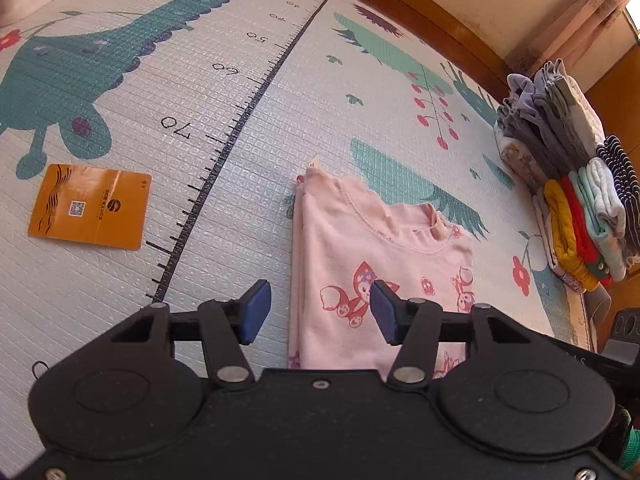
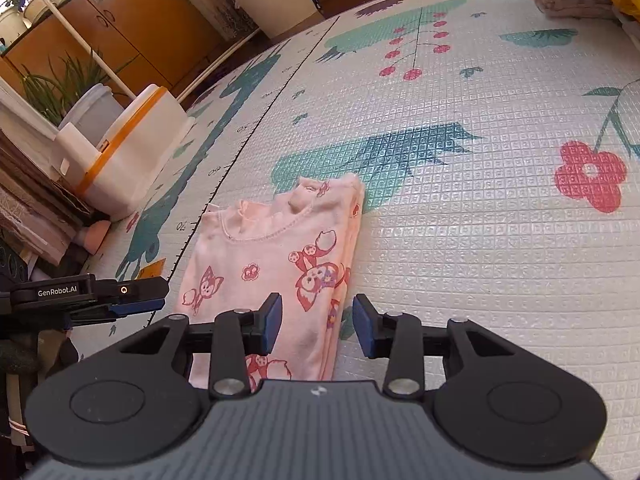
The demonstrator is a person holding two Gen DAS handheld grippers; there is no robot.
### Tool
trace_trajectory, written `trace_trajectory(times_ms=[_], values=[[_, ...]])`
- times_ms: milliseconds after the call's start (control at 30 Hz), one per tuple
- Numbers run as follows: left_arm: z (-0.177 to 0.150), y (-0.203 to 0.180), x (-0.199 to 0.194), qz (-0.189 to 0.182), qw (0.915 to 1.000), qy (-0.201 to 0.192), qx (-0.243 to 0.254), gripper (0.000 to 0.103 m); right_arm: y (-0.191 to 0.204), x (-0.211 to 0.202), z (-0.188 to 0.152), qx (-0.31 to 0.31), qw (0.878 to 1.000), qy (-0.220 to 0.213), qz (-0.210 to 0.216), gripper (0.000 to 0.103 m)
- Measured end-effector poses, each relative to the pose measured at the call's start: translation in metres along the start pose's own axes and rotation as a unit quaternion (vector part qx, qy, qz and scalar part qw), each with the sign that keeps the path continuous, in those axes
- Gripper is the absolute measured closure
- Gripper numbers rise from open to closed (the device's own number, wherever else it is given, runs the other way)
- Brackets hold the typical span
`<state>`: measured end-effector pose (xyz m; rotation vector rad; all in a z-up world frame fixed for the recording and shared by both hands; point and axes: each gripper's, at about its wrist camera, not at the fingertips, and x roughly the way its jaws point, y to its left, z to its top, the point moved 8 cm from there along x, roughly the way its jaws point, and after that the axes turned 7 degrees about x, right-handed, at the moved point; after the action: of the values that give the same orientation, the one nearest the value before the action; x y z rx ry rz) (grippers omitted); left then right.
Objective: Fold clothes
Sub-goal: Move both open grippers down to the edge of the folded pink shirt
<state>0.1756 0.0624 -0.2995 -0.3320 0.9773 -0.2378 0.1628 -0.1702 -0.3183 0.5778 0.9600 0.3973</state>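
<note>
Pink shirt folded narrow on the play mat, both tools poised over it.

The left tool and right tool hang jaws apart, gripping nothing, above the fox-printed pink shirt, sleeves tucked under, collar farthest. Beyond it: an orange card, a folded clothes stack, a lidded white tub, contents unseen.

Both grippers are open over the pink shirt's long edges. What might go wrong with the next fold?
The pink shirt is already folded narrow, so the left gripper may pinch only the top layer and undo it. The right gripper straddles the other edge; an uneven grasp could skew the fold. The orange card lies clear.
</note>
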Motion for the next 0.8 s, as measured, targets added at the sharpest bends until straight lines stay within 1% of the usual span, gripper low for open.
trace_trajectory(times_ms=[33, 133, 200, 233, 267, 333, 433, 500, 633, 733, 800], values=[[0.002, 0.0, 0.003, -0.001, 1.0, -0.002, 0.0, 0.049, 0.0, 0.003, 0.002, -0.002, 1.0, -0.001, 0.002, 0.063], [0.005, -0.001, 0.01, -0.022, 0.9997, -0.006, -0.005, 0.049, 0.003, 0.01, 0.007, -0.019, 1.0, -0.002, 0.011, 0.062], [0.001, -0.002, 0.018, -0.026, 0.9997, -0.002, -0.004, 0.049, 0.005, 0.014, 0.008, -0.032, 0.999, -0.003, 0.014, 0.063], [0.0, -0.004, 0.02, -0.028, 0.9996, -0.008, -0.001, 0.049, 0.006, 0.016, 0.009, -0.035, 0.999, -0.003, 0.017, 0.063], [-0.001, -0.005, 0.021, -0.029, 0.9995, -0.012, 0.0, 0.049, 0.006, 0.017, 0.01, -0.033, 0.999, -0.003, 0.022, 0.063], [-0.001, -0.007, 0.022, -0.03, 0.9994, -0.015, 0.0, 0.045, 0.005, 0.02, 0.011, -0.021, 0.999, -0.002, 0.033, 0.063], [0.001, -0.011, 0.025, -0.016, 0.9998, 0.005, 0.007, 0.045, 0.006, 0.021, 0.011, -0.01, 0.999, -0.001, 0.037, 0.063], [0.002, -0.013, 0.027, -0.006, 0.9997, 0.02, 0.012, 0.045, 0.006, 0.022, 0.01, 0.0, 0.999, -0.001, 0.038, 0.066], [0.006, -0.018, 0.032, 0.021, 0.9983, 0.05, 0.022, 0.045, 0.006, 0.025, 0.011, 0.008, 0.999, 0.0, 0.033, 0.068], [0.004, -0.021, 0.034, 0.041, 0.9968, 0.057, 0.038, 0.047, 0.008, 0.026, 0.012, 0.008, 1.0, 0.004, 0.023, 0.068], [0.003, -0.022, 0.035, 0.052, 0.9958, 0.061, 0.044, 0.047, 0.011, 0.027, 0.011, -0.004, 1.0, 0.006, 0.012, 0.068]])
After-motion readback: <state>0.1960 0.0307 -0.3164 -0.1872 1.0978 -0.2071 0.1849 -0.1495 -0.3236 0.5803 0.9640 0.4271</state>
